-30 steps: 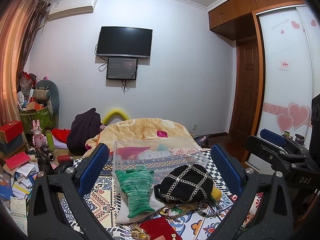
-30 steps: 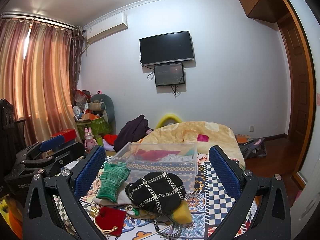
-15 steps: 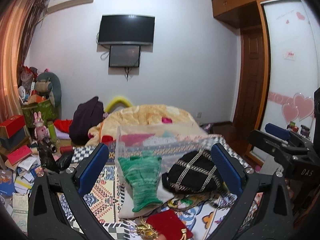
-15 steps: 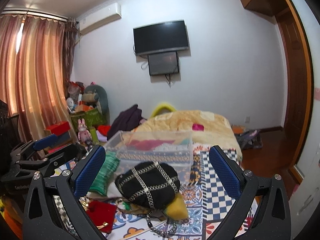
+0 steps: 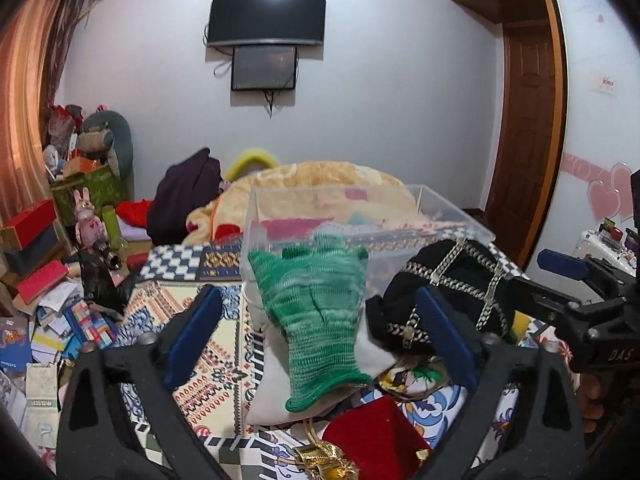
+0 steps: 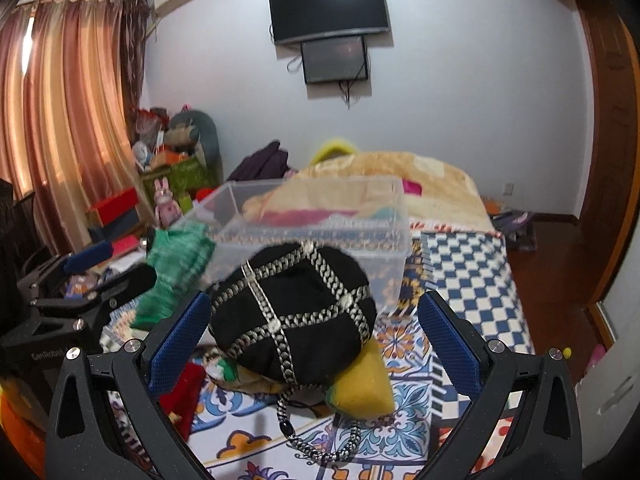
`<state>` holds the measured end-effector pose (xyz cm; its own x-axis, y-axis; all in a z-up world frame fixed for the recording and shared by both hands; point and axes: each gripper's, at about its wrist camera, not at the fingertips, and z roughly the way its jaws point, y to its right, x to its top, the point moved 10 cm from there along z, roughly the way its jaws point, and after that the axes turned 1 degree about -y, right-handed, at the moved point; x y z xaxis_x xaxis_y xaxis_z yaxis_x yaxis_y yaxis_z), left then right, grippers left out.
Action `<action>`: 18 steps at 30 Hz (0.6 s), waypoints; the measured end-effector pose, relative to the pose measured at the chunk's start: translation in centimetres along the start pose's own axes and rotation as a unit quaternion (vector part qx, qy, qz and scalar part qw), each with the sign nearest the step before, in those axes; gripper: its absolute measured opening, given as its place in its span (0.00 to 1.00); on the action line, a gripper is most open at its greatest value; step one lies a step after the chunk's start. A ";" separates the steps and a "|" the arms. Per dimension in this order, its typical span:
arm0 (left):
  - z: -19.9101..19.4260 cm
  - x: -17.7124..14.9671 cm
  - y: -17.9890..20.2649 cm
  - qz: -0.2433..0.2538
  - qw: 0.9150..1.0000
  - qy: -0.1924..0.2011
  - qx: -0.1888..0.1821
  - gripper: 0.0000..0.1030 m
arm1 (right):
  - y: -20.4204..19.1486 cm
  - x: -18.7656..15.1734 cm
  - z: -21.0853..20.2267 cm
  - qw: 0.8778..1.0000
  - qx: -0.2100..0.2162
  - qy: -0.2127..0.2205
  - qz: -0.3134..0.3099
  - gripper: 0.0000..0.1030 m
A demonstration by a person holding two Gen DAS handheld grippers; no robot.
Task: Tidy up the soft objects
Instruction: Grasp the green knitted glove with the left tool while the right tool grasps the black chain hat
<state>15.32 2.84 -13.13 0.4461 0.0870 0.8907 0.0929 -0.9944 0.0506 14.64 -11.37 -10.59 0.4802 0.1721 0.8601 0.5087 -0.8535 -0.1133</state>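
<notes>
Glove (image 5: 316, 312) and pouch (image 6: 292, 312) lying mid-bed before bin (image 6: 320, 216), ungrasped. Left gripper (image 5: 316, 336) and right gripper (image 6: 312, 340) both spread wide, empty. Approach step; next needs closing on each.

Glove (image 5: 316, 312) lies on a pillow (image 5: 272, 384), left of the hat (image 5: 452, 296); clear bin (image 5: 360, 232) stands behind both, folded cloths inside; pouch (image 5: 372, 436) lies nearest, before the glove; blanket (image 5: 320, 180) heaped behind the bin.
</notes>
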 end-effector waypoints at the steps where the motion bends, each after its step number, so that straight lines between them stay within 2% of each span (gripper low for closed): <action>1: 0.3 -0.3 -0.1 -0.001 1.000 -0.007 -0.003 0.84 | 0.1 -0.2 0.3 1.000 -0.001 -0.005 0.000 0.99; 2: 0.7 -0.6 -0.2 -0.003 1.000 -0.014 -0.006 0.83 | 0.1 -0.4 0.4 1.000 0.000 -0.008 0.001 0.98; 5: 1.6 -1.4 -0.6 -0.014 0.999 -0.031 -0.010 0.78 | 0.6 -0.9 0.9 1.000 0.006 -0.024 0.009 0.88; 6: 2.0 -1.6 -0.6 -0.017 0.999 -0.035 -0.013 0.74 | 0.7 -1.1 1.1 1.000 0.008 -0.028 0.011 0.86; 8: 2.5 -2.0 -0.7 -0.024 0.999 -0.043 -0.019 0.67 | 0.7 -1.4 1.4 0.999 0.011 -0.034 0.015 0.76; 10: 2.9 -2.4 -0.5 -0.031 0.998 -0.052 -0.036 0.50 | 0.5 -1.8 1.8 0.999 0.021 -0.043 0.017 0.68; 12: 3.1 -2.6 -0.3 -0.034 0.996 -0.061 -0.050 0.40 | 0.3 -2.0 2.0 0.999 0.024 -0.045 0.016 0.62; 14: 3.2 -2.8 0.0 -0.033 0.996 -0.063 -0.055 0.35 | 0.1 -2.0 2.0 0.999 0.018 -0.044 0.009 0.55; 16: 3.0 -2.7 0.2 -0.027 0.997 -0.058 -0.050 0.25 | -0.1 -2.0 2.0 0.999 0.014 -0.043 0.004 0.46; 18: 2.6 -2.4 0.4 -0.027 0.997 -0.052 -0.053 0.23 | -0.1 -1.8 1.9 0.999 0.016 -0.042 0.003 0.39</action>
<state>16.60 2.42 -16.47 0.5335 0.1412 0.8339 0.0266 -0.9883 0.1503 15.14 -10.65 -13.07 0.5407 0.2084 0.8150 0.5277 -0.8385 -0.1357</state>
